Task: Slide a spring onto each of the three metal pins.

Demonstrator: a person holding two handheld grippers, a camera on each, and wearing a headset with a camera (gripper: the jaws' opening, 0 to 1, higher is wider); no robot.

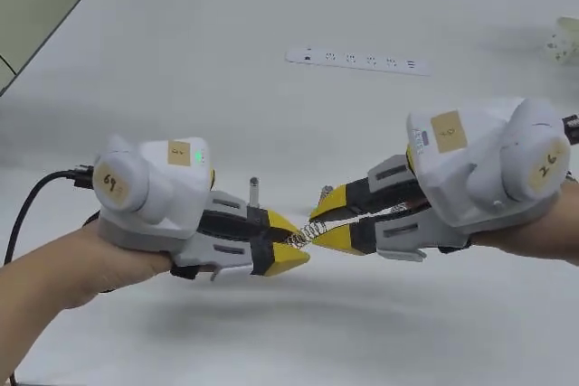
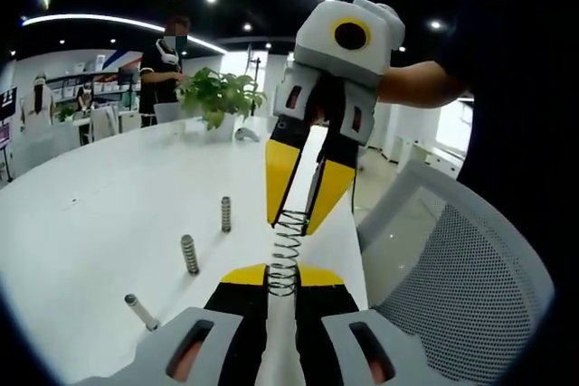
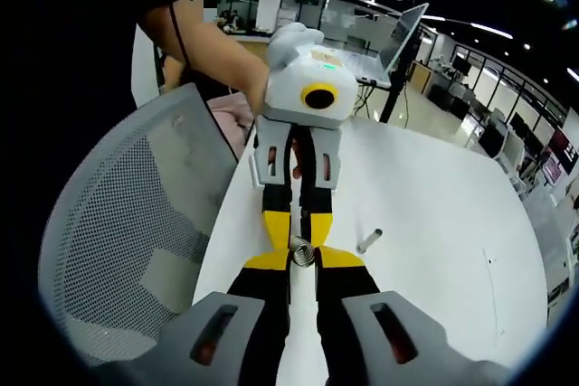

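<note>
Both grippers meet tip to tip above the near part of the white table (image 1: 271, 6), and one spring (image 1: 306, 234) is held between them, clear of the surface. The left gripper (image 1: 295, 247) is clamped on the spring's left end. The right gripper (image 1: 316, 222) pinches the other end, its jaws drawn close around the coils.

The head view gives one upright pin (image 1: 253, 192) just beyond the left gripper (which of the three it is, I cannot tell), with a power strip (image 1: 357, 61) lying farther off. The left gripper view shows more: a bare pin (image 2: 142, 311) nearest, then a sprung pin (image 2: 189, 253) and a second sprung pin (image 2: 225, 213) farther along, all left of the jaws. The right gripper view shows a bare pin just right of the meeting tips.

The table is plain and pale. At its far end in the left gripper view stands a potted plant (image 2: 217, 97) with a person (image 2: 167, 65) behind it, under bright ceiling strips, and a mesh chair (image 2: 452, 268) sits at the table's edge.

The spring's long axis runs left to right, rising a little toward the right gripper. The left gripper view looks along its length, while the right gripper view sees it end-on, as a ring.
</note>
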